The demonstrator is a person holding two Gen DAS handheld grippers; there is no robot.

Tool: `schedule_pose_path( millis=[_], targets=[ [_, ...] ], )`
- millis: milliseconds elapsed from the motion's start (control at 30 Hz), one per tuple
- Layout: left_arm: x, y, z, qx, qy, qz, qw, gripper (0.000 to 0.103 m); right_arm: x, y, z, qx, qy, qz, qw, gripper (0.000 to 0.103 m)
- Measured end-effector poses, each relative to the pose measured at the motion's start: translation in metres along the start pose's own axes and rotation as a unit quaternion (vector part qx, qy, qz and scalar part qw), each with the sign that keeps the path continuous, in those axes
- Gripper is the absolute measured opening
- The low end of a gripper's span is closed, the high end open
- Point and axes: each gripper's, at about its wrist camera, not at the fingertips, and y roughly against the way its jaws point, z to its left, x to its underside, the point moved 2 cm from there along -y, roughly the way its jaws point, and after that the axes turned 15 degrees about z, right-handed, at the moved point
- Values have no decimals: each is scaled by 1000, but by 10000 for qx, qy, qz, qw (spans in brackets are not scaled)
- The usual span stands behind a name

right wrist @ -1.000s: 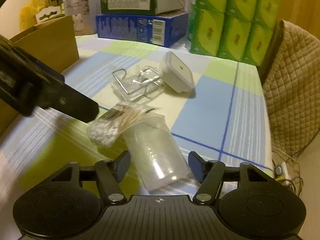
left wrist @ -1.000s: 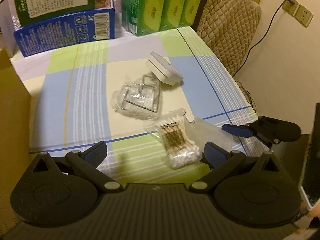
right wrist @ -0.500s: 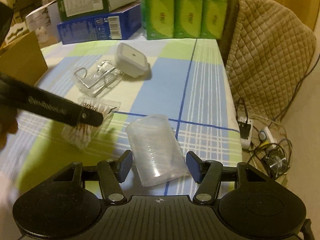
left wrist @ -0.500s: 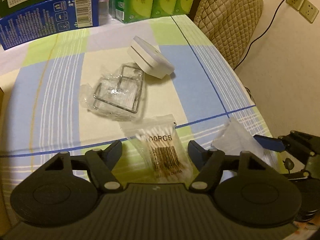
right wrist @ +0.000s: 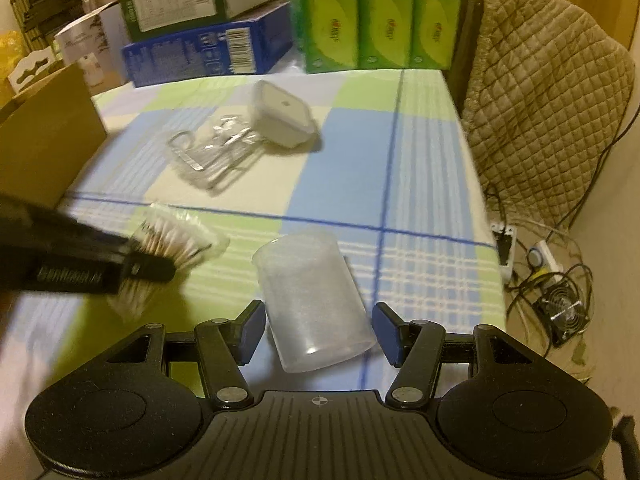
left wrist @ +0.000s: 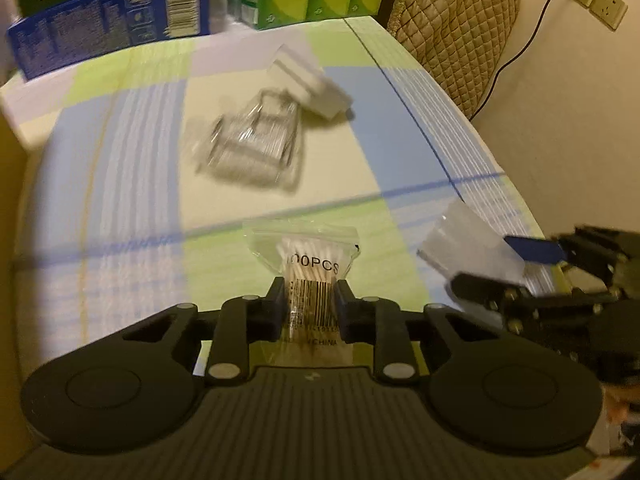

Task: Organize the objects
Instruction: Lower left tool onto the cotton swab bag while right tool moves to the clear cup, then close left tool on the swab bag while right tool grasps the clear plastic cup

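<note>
The left hand-held gripper (left wrist: 310,304) pinches the swab bag (left wrist: 306,264) just left of the cup (right wrist: 316,304), which lies lengthwise between the right hand-held gripper's (right wrist: 320,334) wide-spread jaws.

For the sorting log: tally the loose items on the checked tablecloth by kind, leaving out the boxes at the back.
Cotton swab bag: 1
Clear plastic cup: 1
Bagged wire rack: 1
White lidded container: 1
Total: 4
</note>
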Motion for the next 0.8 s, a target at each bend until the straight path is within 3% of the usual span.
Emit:
schedule_pose_path(
  millis=[333, 400, 467, 733, 800],
  targets=[
    [98, 34, 3, -27, 194, 38, 9998, 20, 41, 8, 43, -99, 446, 350, 9983, 55],
    [109, 38, 6, 6, 289, 16, 9996, 20, 41, 6, 46, 29, 597, 323, 9977, 62],
    [116, 41, 8, 18, 349, -17, 9994, 20, 39, 3, 47, 72, 628, 244, 9977, 66],
    [117, 40, 14, 32, 393, -56, 9992, 27, 29, -4, 44, -91, 517, 257, 9983, 66],
    [118, 40, 12, 17, 319, -68, 9995, 30, 27, -4, 45, -74, 488, 241, 9985, 56]
  ],
)
